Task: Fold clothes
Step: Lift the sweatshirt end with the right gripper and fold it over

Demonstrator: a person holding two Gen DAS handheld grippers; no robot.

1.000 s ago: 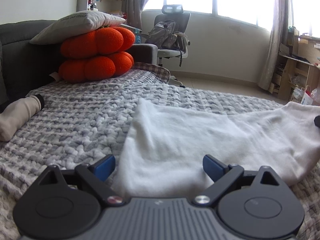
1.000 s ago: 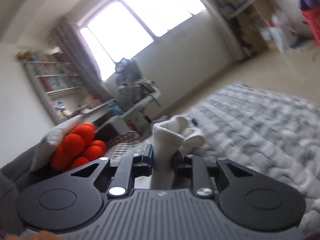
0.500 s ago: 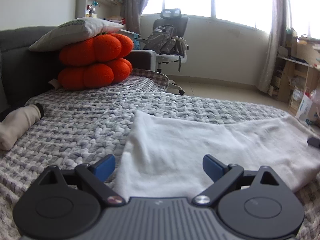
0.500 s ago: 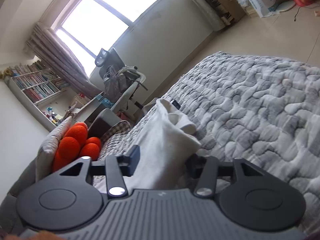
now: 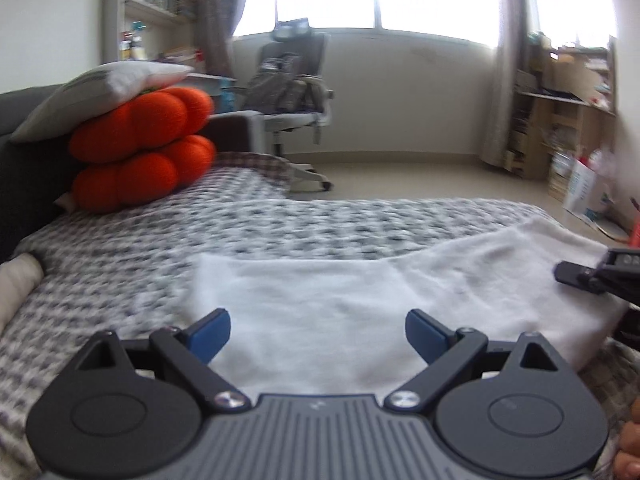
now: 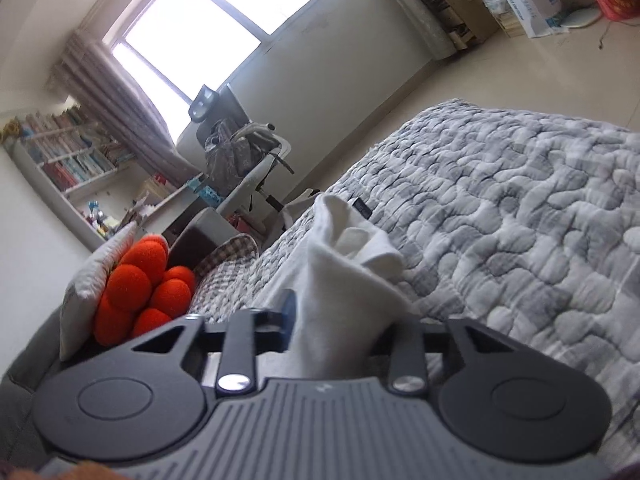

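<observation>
A white garment (image 5: 360,300) lies spread on the grey knitted blanket (image 5: 120,280), partly folded over. My left gripper (image 5: 320,334) hovers just above the garment's near edge, open, its blue pads (image 5: 212,330) wide apart with nothing pinched. In the right wrist view a bunched fold of the same white garment (image 6: 344,288) stands up between the jaws of my right gripper (image 6: 336,324); the jaws are closing and press on the cloth. A black finger of the right gripper (image 5: 580,276) shows at the garment's right end.
Orange round cushions (image 5: 140,148) under a white pillow (image 5: 104,96) sit at the back left against a dark sofa. A beige roll (image 5: 16,284) lies at the left edge. An office chair (image 5: 292,92), shelves and boxes (image 5: 580,192) stand beyond the bed.
The right gripper's jaws widened around the white fold, then narrowed onto it again, and the fold sank toward the blanket. The left gripper drifted sideways and stayed open; the garment now lies flatter.
</observation>
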